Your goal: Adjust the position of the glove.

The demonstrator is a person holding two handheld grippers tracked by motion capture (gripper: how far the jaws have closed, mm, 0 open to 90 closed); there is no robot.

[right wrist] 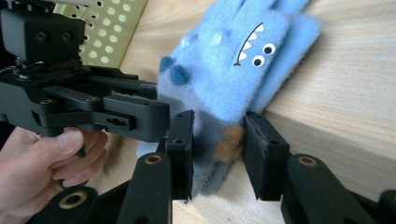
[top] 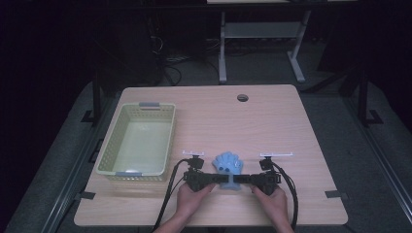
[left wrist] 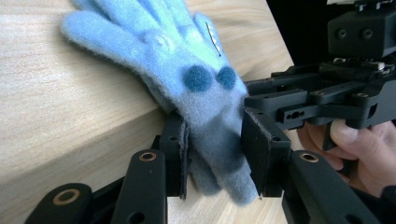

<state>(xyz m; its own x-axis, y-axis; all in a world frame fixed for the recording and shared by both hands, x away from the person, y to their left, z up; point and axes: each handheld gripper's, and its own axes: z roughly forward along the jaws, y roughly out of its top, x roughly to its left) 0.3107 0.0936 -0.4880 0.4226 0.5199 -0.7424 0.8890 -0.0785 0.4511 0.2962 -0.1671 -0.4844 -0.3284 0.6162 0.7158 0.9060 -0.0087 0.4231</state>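
A fuzzy blue glove (top: 228,165) with a toothy monster face lies on the wooden table (top: 272,121) near its front edge, fingers pointing away from the person. My left gripper (top: 221,178) comes in from the left and my right gripper (top: 238,178) from the right, and they meet at the cuff. In the left gripper view the glove (left wrist: 187,60) has its cuff pinched between my left gripper (left wrist: 215,154) pads, with the right gripper (left wrist: 299,102) close beside. In the right gripper view my right gripper (right wrist: 217,149) squeezes the glove (right wrist: 233,70) at the cuff.
A pale yellow-green perforated basket (top: 111,145) stands at the table's left side, left of the grippers, and nothing is seen inside it. A round cable hole (top: 242,97) sits near the far edge. The basket wall (right wrist: 107,28) shows behind the left gripper.
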